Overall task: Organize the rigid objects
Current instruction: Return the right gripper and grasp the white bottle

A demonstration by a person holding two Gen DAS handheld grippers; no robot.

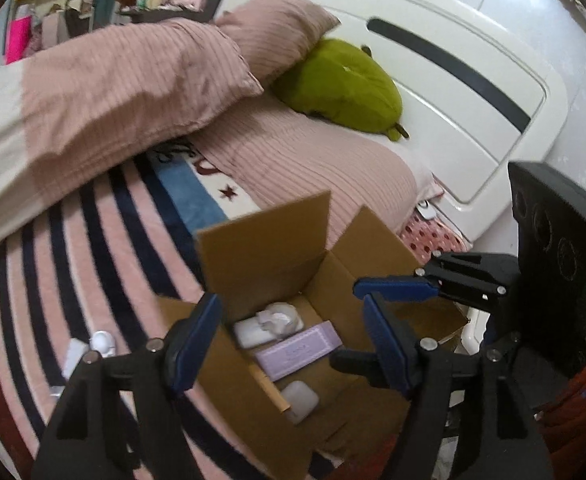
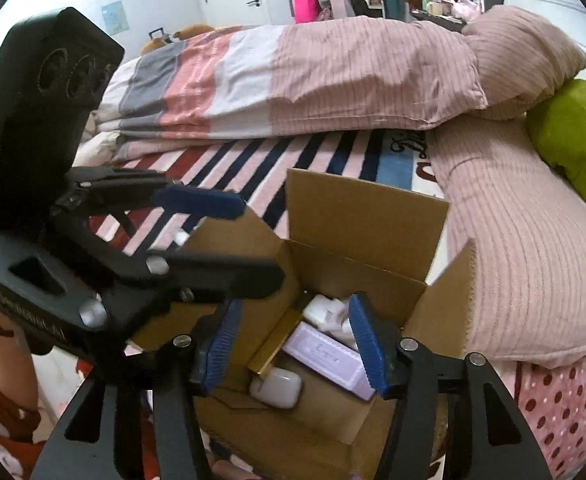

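Both grippers are hovering over an open cardboard box (image 1: 269, 248) that is sitting on a bed: the left gripper (image 1: 293, 340) is holding its blue ribbed pads apart with nothing between them, and the right gripper (image 2: 297, 344) is likewise standing with its jaws parted and empty above the box's contents. Inside the box, a flat lilac case (image 2: 329, 356) with an embossed border is lying beside a rounded white pod-shaped case (image 2: 277, 388), a chunkier white plastic piece (image 1: 269, 324) and a gold-edged strip (image 2: 273, 348). Outside it, a small white object (image 1: 101, 342) is resting on the striped blanket (image 1: 105, 248), a fuzzy fabric banded in pink, navy and red. A ribbed dusty-pink duvet (image 2: 333, 80) is lying folded across the bed, with a matching pillow (image 2: 521, 56) and a plump green plush (image 1: 341, 84) leaning against the glossy cream headboard (image 1: 453, 92). Cluttered shelves are filling the far wall.
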